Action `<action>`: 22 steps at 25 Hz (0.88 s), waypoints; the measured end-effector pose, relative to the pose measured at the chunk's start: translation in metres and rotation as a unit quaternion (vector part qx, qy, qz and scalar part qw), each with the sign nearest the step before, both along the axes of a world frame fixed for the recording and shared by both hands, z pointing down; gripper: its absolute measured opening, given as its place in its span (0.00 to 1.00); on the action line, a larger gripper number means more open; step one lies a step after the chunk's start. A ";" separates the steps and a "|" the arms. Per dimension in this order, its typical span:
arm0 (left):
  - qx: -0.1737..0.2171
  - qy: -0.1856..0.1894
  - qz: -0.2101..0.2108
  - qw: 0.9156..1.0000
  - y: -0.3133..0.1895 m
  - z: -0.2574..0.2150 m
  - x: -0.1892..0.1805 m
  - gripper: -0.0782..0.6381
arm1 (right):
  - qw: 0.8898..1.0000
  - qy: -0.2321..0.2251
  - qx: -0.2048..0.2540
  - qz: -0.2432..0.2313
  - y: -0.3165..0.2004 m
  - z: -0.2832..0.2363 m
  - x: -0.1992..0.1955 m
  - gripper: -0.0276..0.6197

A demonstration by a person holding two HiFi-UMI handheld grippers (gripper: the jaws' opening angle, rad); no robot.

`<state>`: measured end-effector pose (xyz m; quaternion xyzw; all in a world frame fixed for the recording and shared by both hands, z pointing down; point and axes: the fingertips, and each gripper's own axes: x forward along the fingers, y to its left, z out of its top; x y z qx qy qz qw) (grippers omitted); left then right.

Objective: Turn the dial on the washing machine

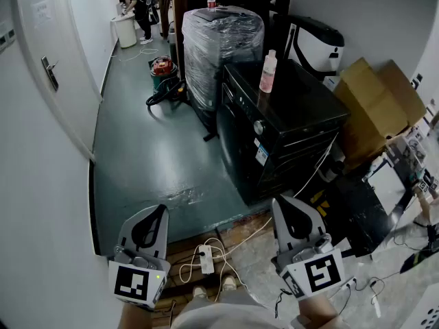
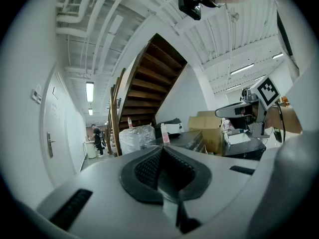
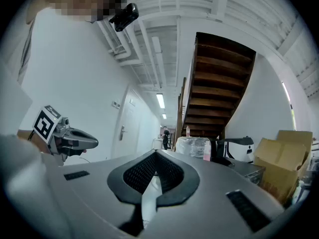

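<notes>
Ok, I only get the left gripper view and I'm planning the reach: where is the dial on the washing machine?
Observer: The head view shows the dial on the front of the washing machine, near its top edge, under where the pink bottle stands.
Operator: Anything on the floor ahead?
Observer: A white power strip with cables lies between the left gripper and the right gripper.
Operator: Is the right gripper open?
Observer: No. The right gripper view shows its jaws together with nothing between them.
</notes>
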<state>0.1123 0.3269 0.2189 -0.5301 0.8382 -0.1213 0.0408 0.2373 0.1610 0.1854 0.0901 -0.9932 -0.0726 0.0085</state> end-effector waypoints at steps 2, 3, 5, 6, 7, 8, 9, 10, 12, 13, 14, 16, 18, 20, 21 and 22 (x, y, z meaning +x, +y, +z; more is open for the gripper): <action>0.004 0.006 0.001 1.000 -0.005 -0.001 0.002 0.13 | 1.000 0.001 -0.001 -0.001 -0.004 0.001 0.001 0.09; 0.006 0.008 0.001 1.000 -0.007 -0.001 0.003 0.13 | 1.000 0.001 -0.002 -0.001 -0.007 0.001 0.002 0.08; 0.007 0.009 0.001 1.000 -0.013 0.000 0.005 0.13 | 1.000 0.001 -0.006 -0.001 -0.013 0.004 0.004 0.08; 0.005 0.008 0.000 1.000 -0.017 0.002 0.005 0.13 | 1.000 0.000 -0.008 0.000 -0.017 0.005 0.005 0.08; 0.003 0.008 -0.001 1.000 -0.020 0.004 0.006 0.13 | 1.000 -0.001 -0.010 0.002 -0.021 0.007 0.005 0.09; 0.001 0.009 -0.003 1.000 -0.023 0.006 0.007 0.13 | 1.000 -0.001 -0.012 0.003 -0.026 0.008 0.006 0.08; -0.001 0.010 -0.005 1.000 -0.026 0.008 0.008 0.13 | 1.000 -0.002 -0.014 0.004 -0.030 0.009 0.006 0.08; -0.002 0.010 -0.006 1.000 -0.029 0.010 0.009 0.13 | 1.000 -0.002 -0.015 0.005 -0.035 0.010 0.007 0.08; -0.004 0.009 -0.008 1.000 -0.036 0.012 0.011 0.13 | 1.000 0.001 -0.016 0.008 -0.044 0.015 0.008 0.09; -0.007 0.010 -0.009 1.000 -0.040 0.014 0.012 0.13 | 1.000 0.003 -0.017 0.009 -0.049 0.017 0.008 0.08; -0.009 0.009 -0.011 1.000 -0.043 0.015 0.013 0.13 | 1.000 0.004 -0.019 0.009 -0.053 0.019 0.008 0.09; -0.012 0.007 -0.013 1.000 -0.050 0.016 0.014 0.13 | 1.000 0.007 -0.023 0.008 -0.060 0.023 0.008 0.08; -0.015 0.003 -0.016 1.000 -0.057 0.017 0.017 0.13 | 1.000 0.010 -0.027 0.005 -0.068 0.028 0.008 0.09; -0.016 0.003 -0.021 1.000 -0.061 0.019 0.019 0.13 | 0.999 0.013 -0.029 0.000 -0.074 0.034 0.009 0.08; -0.016 0.003 -0.023 1.000 -0.063 0.020 0.020 0.13 | 0.999 0.015 -0.030 -0.002 -0.076 0.037 0.008 0.09; -0.017 0.004 -0.025 1.000 -0.065 0.021 0.019 0.13 | 0.999 0.016 -0.032 -0.003 -0.077 0.039 0.006 0.09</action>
